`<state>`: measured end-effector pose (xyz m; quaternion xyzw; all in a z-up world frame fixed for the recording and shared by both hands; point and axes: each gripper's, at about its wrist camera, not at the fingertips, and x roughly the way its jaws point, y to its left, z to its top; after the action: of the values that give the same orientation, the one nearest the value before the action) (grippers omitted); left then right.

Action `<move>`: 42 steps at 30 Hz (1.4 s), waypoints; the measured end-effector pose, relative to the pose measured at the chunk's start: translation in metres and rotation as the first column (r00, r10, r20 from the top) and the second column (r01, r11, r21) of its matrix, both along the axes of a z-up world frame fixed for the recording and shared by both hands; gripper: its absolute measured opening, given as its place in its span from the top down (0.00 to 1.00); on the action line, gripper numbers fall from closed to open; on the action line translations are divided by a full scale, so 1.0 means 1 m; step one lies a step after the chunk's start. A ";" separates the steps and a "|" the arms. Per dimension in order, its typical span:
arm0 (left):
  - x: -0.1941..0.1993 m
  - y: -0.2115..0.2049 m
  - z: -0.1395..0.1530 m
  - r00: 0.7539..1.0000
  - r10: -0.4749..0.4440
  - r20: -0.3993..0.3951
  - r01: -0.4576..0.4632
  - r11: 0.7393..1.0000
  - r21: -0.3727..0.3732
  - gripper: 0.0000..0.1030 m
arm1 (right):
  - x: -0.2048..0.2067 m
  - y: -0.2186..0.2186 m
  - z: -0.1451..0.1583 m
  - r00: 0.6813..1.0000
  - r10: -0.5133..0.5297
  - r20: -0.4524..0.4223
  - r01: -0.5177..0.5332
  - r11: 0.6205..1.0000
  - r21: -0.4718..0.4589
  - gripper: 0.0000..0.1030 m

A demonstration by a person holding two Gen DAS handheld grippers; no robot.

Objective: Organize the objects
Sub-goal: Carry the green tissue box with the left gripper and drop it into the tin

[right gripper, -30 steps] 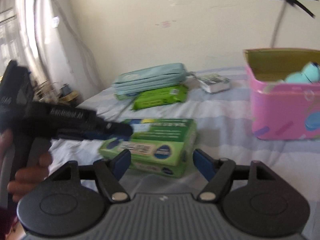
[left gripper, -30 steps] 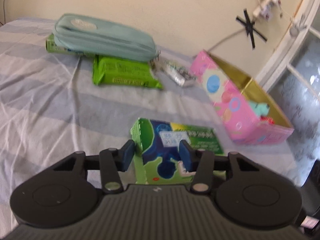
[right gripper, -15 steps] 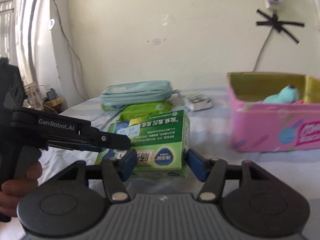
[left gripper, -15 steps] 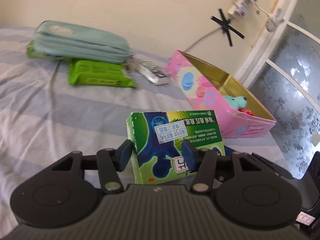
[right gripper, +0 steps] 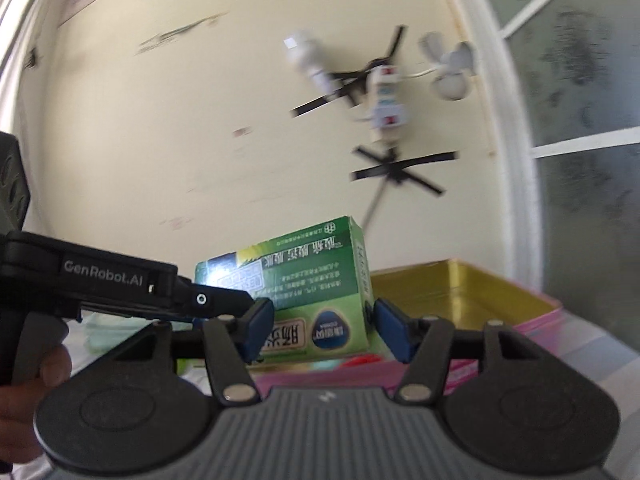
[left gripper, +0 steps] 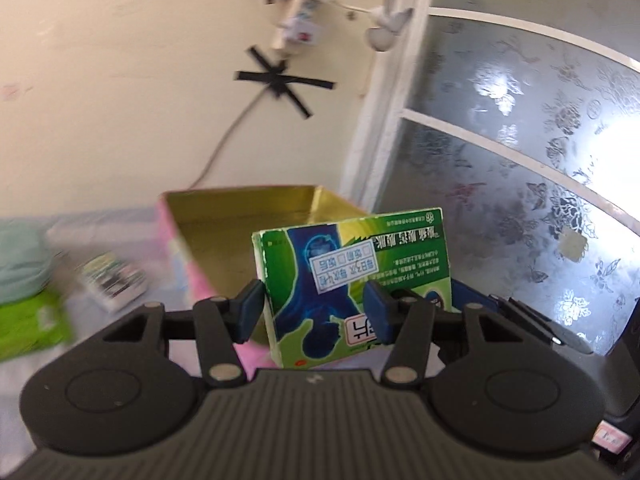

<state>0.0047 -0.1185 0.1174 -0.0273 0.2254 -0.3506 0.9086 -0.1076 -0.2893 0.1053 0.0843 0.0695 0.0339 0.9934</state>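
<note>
Clearly both grippers clamp the green box, held in the air near the pink box [left gripper: 188, 276]: left gripper [left gripper: 316, 312] and right gripper [right gripper: 324, 330] each press blue pads on the green box [left gripper: 360, 276]. Its near lower edge is hidden; the items at far left are blurred.

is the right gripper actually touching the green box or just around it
Touching. In the right wrist view both blue pads of the right gripper press against the opposite ends of the green box, with no gap showing on either side, and the box is held clear of the bed.
</note>
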 end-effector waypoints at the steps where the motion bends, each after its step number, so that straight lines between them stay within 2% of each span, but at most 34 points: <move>1: 0.003 -0.009 0.000 1.000 -0.010 0.003 0.010 1.000 0.002 0.45 | 0.001 -0.008 0.000 1.000 -0.014 0.004 0.014 1.000 0.003 0.45; 5: 0.022 -0.036 -0.003 1.000 -0.019 0.020 0.018 1.000 0.005 0.45 | 0.023 -0.037 -0.004 0.999 -0.052 0.002 0.052 0.998 0.018 0.45; 11: 0.058 -0.059 -0.016 0.999 0.033 0.013 -0.034 0.999 0.012 0.44 | 0.073 -0.065 -0.022 0.998 -0.052 -0.030 0.054 0.997 0.048 0.45; 14: 0.076 -0.064 -0.023 0.998 0.064 0.004 -0.064 0.998 0.014 0.44 | 0.095 -0.068 -0.032 0.998 -0.042 -0.051 0.045 0.997 0.058 0.45; 20: 0.101 -0.072 -0.032 0.991 0.135 0.011 -0.136 0.991 0.019 0.43 | 0.131 -0.062 -0.042 0.996 -0.025 -0.088 0.026 1.000 0.012 0.44; 23: 0.106 -0.076 -0.037 0.985 0.170 0.022 -0.171 0.985 0.037 0.40 | 0.142 -0.060 -0.046 0.995 -0.007 -0.102 0.009 1.000 0.016 0.37; 25: 0.108 -0.077 -0.038 0.981 0.195 0.020 -0.195 0.980 0.039 0.36 | 0.143 -0.058 -0.050 0.996 -0.024 -0.087 0.024 1.000 -0.003 0.32; 26: 0.108 -0.077 -0.039 0.977 0.210 0.019 -0.211 0.977 0.043 0.28 | 0.142 -0.058 -0.051 0.997 -0.028 -0.077 0.027 1.000 -0.006 0.32; 27: 0.108 -0.076 -0.040 0.974 0.226 0.016 -0.227 0.973 0.042 0.25 | 0.140 -0.059 -0.052 0.998 -0.025 -0.066 0.025 1.000 -0.002 0.30; 31: 0.097 -0.066 -0.038 0.968 0.251 0.019 -0.251 0.968 0.018 0.25 | 0.129 -0.061 -0.050 1.000 -0.014 -0.002 0.014 1.000 0.000 0.27; 36: 0.052 -0.028 -0.028 0.959 0.267 0.088 -0.262 0.963 -0.066 0.25 | 0.102 -0.051 -0.041 0.998 0.004 0.064 -0.002 1.000 -0.017 0.27; 39: 0.024 0.009 -0.031 0.942 0.312 0.124 -0.302 0.949 -0.093 0.24 | 0.077 -0.042 -0.037 0.994 0.037 0.098 -0.038 0.999 0.005 0.27; 42: 0.010 0.048 -0.044 0.917 0.374 0.139 -0.370 0.927 -0.055 0.24 | 0.054 -0.026 -0.038 0.988 0.106 0.115 -0.108 0.994 0.017 0.27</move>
<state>0.0146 -0.0710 0.0737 -0.0562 0.1437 -0.1757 0.9723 -0.0533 -0.3149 0.0670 0.0899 0.0165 0.0928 0.9915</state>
